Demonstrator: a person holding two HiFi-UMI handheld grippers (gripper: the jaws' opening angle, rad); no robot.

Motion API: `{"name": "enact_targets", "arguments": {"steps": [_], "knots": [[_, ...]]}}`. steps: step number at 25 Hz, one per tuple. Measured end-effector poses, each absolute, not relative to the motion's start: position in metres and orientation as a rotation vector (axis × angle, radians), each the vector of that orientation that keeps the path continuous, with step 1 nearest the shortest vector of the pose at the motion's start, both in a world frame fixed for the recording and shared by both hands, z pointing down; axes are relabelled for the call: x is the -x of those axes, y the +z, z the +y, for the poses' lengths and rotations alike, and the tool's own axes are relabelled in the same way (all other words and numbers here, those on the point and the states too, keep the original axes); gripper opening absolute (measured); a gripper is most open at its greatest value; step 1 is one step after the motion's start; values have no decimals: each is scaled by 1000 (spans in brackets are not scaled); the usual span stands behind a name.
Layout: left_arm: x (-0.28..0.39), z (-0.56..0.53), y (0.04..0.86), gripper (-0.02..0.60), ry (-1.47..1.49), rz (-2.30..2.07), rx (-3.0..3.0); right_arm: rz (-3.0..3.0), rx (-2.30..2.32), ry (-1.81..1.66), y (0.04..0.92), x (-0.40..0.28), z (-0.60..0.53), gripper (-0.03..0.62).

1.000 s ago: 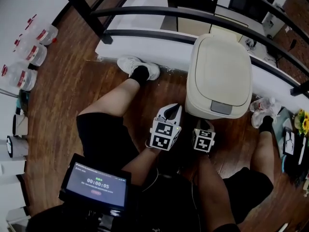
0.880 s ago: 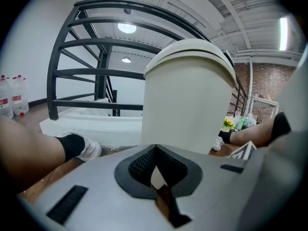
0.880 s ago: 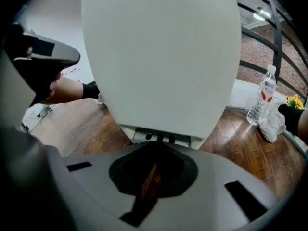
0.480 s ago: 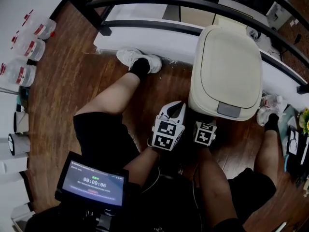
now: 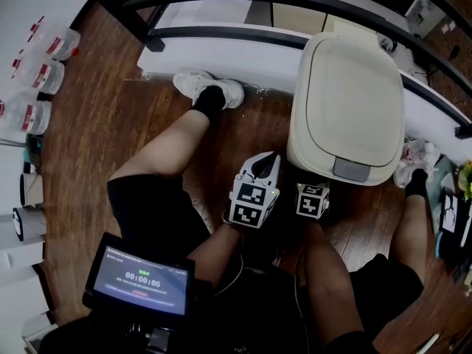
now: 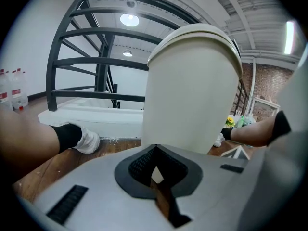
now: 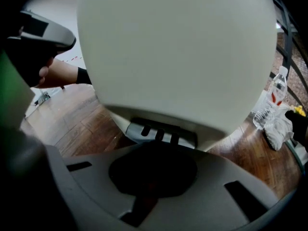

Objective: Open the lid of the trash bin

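Cream trash bin (image 5: 346, 102) stood on wooden floor (image 5: 133, 116), lid (image 5: 354, 87) down. Left gripper (image 5: 264, 165) was closed, empty, beside bin's front; right gripper (image 7: 155, 149) was closed, empty, near grey front tab (image 7: 161, 133).

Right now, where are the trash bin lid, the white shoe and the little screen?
trash bin lid (image 5: 354, 94): head view, middle of its top.
white shoe (image 5: 192, 85): head view, its white upper.
little screen (image 5: 140, 280): head view, lit centre.

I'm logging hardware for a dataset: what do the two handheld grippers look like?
Both have pale grey plastic shells that narrow to dark pads at the jaws: left gripper, right gripper. Each carries a cube of black-and-white square markers, the left cube and the right cube. No sleeves show on the forearms.
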State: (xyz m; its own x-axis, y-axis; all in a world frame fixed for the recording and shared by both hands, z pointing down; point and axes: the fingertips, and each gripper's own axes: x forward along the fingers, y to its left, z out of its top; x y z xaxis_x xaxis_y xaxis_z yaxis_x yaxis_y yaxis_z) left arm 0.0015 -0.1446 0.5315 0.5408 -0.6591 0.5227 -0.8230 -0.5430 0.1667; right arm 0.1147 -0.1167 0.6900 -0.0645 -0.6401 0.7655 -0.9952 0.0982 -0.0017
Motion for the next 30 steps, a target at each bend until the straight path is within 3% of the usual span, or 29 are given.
{"name": "enact_targets", "arguments": {"steps": [30], "knots": [[-2,-133,541,-2,565,-1199,-2345,-1784,-1606,829,699,-117,-116,5]]}}
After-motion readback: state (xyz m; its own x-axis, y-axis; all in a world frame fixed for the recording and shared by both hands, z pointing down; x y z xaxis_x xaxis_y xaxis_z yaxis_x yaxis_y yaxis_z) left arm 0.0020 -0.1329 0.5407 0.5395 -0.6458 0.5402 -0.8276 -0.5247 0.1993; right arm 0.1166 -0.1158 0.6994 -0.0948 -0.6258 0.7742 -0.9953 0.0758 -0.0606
